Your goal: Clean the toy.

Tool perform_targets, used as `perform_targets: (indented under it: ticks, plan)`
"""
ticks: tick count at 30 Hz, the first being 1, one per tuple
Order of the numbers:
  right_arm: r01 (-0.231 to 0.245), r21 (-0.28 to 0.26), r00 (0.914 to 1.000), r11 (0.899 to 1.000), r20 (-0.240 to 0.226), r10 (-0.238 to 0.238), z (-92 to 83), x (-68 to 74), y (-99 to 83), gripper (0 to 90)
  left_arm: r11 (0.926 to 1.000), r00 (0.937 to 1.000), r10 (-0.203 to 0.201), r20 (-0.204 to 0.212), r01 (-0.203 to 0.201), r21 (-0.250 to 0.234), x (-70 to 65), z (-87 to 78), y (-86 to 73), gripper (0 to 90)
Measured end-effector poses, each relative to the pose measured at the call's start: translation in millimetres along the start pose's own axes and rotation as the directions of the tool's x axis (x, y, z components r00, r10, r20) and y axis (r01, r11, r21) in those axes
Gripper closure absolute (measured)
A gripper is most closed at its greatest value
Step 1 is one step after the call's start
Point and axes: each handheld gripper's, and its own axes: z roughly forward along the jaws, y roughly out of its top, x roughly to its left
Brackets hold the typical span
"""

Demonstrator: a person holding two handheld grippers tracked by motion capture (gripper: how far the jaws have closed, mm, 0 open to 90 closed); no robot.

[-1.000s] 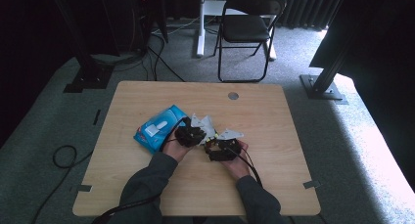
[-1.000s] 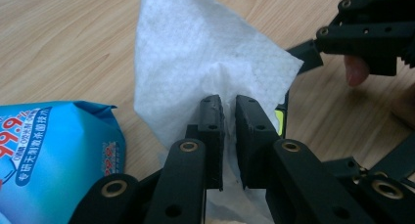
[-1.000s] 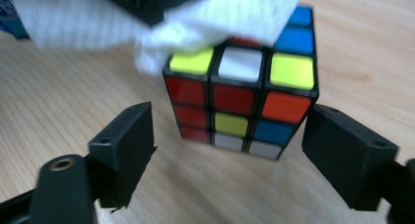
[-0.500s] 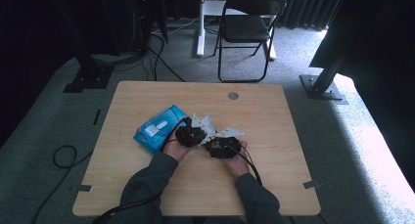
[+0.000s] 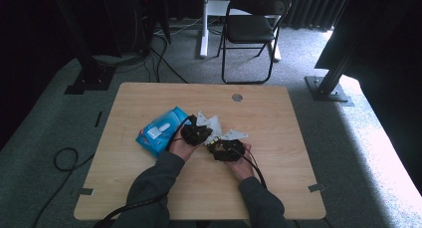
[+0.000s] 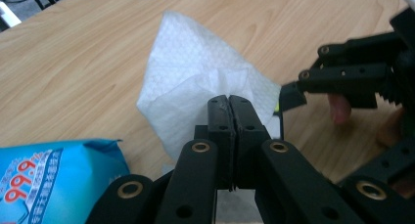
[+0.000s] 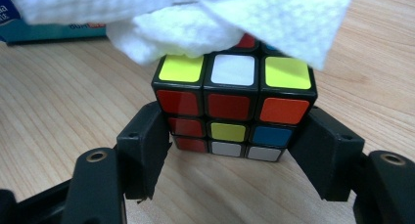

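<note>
Two hand-held grippers are in my hands, both low over the pale wood-grain worktop (image 5: pixel 278 118). My left hand-held gripper (image 6: pixel 229 104) has its black plastic jaws pressed flat together, and they have just been closing; pinched between their tips is a white, dimpled, soft paper wipe (image 6: pixel 195 82), crumpled where the jaws bite it and spreading out in a loose peak beyond them.

My right hand-held gripper (image 7: pixel 235 150) stands partly open, its jaws having just been closing, with a black-framed plastic puzzle cube with glossy coloured square stickers (image 7: pixel 235 101) set between the two blocky pads. Each pad sits right at a lower side of the cube, though I cannot tell whether they actually press on it. The cube rests on the worktop, its near face showing red, orange, yellow, blue and white squares, its top row yellow, white, yellow.

The wipe drapes over the back of the cube's top, its quilted edge hanging across the far corners. Behind the cube and to its left lies a bright blue, shiny soft plastic pack of wipes (image 5: pixel 161 131) with a white flap on top, flat on the worktop, just beside the wipe. In the left gripper view my right hand-held gripper reaches in from beside the cube's side of the wipe, with a fingertip behind it.
</note>
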Motion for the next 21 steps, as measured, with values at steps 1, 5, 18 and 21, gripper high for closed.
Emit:
perform_targets:
  ticks: [1,5,18,21]
  plan:
    - [0.0,0.0,1.0,1.0,0.0,0.0,0.0,0.0,0.0,33.0,1.0,1.0,0.0,0.0,0.0,0.0,0.0,0.0,0.0,88.3]
    - [-0.001,0.0,1.0,1.0,0.001,0.001,-0.1,0.2,-0.1,33.0,0.9991,0.9999,0.011,0.009,-0.011,0.042,-1.4,5.7,-1.7,81.0]
    - [0.002,0.0,1.0,1.0,0.0,-0.002,-0.1,-0.1,-0.2,33.1,0.9953,0.9946,-0.07,0.077,0.064,0.073,6.1,8.1,-3.6,52.7]
    - [0.002,0.0,1.0,1.0,0.001,-0.002,-0.1,0.0,-0.2,33.1,0.9953,0.9948,-0.066,0.078,0.061,0.075,6.1,8.1,-3.5,52.8]
